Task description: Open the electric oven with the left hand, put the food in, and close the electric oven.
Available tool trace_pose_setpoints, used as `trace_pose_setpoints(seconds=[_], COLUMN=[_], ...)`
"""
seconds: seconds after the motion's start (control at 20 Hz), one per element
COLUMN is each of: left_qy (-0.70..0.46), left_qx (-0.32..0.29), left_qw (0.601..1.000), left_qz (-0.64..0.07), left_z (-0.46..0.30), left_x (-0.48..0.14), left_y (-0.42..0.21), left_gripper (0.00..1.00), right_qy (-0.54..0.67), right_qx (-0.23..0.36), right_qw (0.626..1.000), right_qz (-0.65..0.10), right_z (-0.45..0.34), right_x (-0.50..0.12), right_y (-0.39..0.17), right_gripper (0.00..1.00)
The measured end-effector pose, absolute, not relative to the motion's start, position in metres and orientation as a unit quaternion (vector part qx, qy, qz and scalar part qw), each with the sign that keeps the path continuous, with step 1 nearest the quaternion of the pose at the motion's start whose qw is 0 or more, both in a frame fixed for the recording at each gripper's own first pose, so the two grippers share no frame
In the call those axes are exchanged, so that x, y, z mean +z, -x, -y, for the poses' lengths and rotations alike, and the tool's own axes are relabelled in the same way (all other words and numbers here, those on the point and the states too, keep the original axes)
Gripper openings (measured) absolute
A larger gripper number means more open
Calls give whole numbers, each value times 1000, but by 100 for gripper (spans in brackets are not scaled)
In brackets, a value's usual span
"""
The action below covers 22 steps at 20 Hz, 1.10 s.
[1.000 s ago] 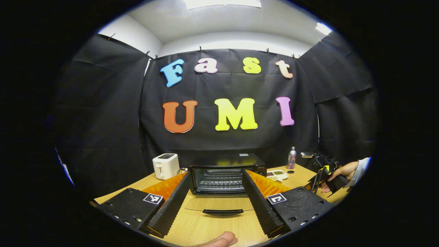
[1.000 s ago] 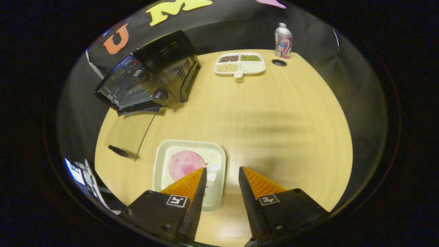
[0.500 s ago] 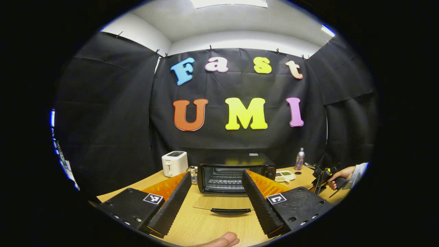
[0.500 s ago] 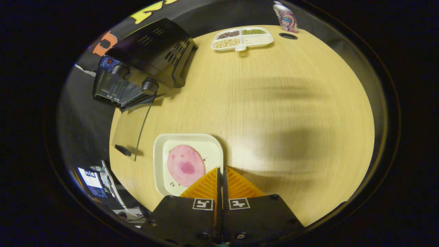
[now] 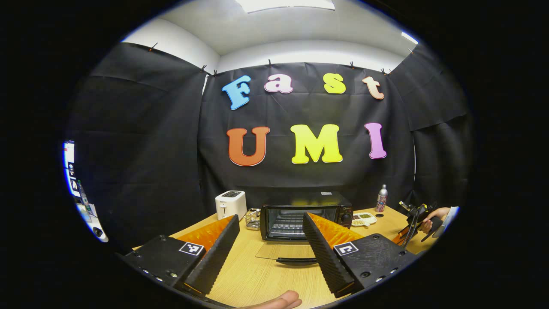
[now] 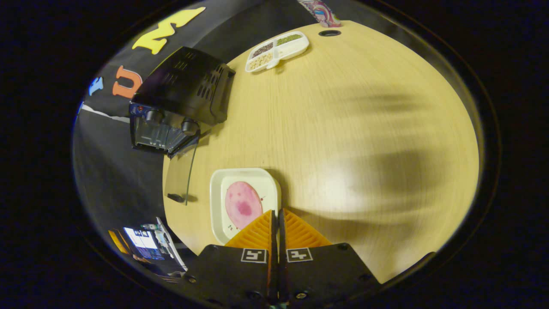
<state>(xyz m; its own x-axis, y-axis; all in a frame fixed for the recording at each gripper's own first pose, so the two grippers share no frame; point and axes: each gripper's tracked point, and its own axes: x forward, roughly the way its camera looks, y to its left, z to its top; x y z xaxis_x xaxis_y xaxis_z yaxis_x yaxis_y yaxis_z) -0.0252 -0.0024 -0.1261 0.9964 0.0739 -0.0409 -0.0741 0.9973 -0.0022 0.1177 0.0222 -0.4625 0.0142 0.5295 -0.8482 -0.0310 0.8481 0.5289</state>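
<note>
The black electric oven (image 5: 306, 214) stands at the back of the wooden table with its glass door (image 5: 283, 251) folded down flat. My left gripper (image 5: 270, 219) is open in front of it, some way back from the door handle (image 5: 296, 260), and holds nothing. In the right gripper view the oven (image 6: 184, 90) is up on the left, its door (image 6: 180, 171) down. My right gripper (image 6: 276, 211) is shut on the near rim of a white square plate (image 6: 223, 201) carrying a round pink slice of food (image 6: 243, 204). The plate looks slightly raised off the table.
A white toaster (image 5: 230, 204) and a small wire basket (image 5: 253, 218) stand left of the oven. A divided tray of beans (image 6: 276, 45) and a bottle (image 5: 381, 198) sit at the back right. A hand (image 5: 429, 216) holds the right gripper at the table's right edge.
My right gripper went from open over the plate to shut on its rim, then swung with it. My left gripper drew back from the oven, which now looks smaller.
</note>
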Motion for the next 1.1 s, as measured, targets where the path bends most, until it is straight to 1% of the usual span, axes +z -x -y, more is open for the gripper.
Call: trace_pose_setpoints(seconds=[0.1, 0.15, 0.35, 0.4, 0.45, 0.6, 0.75, 0.8, 1.0, 1.05, 1.1], left_qy=[-1, -1, 3, 4, 5, 6, 3, 2, -7, -11, -14], left_qx=[27, 23, 16, 16, 15, 11, 10, 12, 13, 13, 14], left_qw=[999, 1000, 1000, 1000, 1000, 1000, 1000, 1000, 1000, 1000, 1000], left_qz=[-19, -20, -15, -11, -7, -5, -6, -6, -13, -14, -15], left_z=[7, 8, 5, 4, 1, -4, -13, -18, -31, -34, -38], left_x=[-125, -127, -125, -123, -121, -120, -120, -121, -126, -128, -129], left_y=[31, 33, 45, 50, 53, 62, 71, 73, 82, 83, 83], left_gripper=[94, 94, 94, 94, 94, 94, 94, 94, 94, 94, 94], right_qy=[-191, -193, -203, -202, -201, -199, -205, -207, -206, -206, -207], right_qx=[197, 195, 189, 190, 191, 206, 229, 236, 252, 253, 254], right_qw=[696, 700, 712, 715, 718, 724, 721, 719, 711, 709, 707], right_qz=[-664, -659, -645, -642, -638, -627, -621, -620, -623, -625, -626], right_z=[-11, -6, -5, -8, -12, -36, -73, -86, -140, -152, -165], right_x=[-453, -446, -419, -411, -403, -375, -352, -347, -337, -336, -336], right_y=[-118, -116, -115, -116, -115, -113, -108, -108, -106, -104, -103], right_gripper=[4, 1, 1, 4, 4, 4, 4, 1, 1, 4, 4])
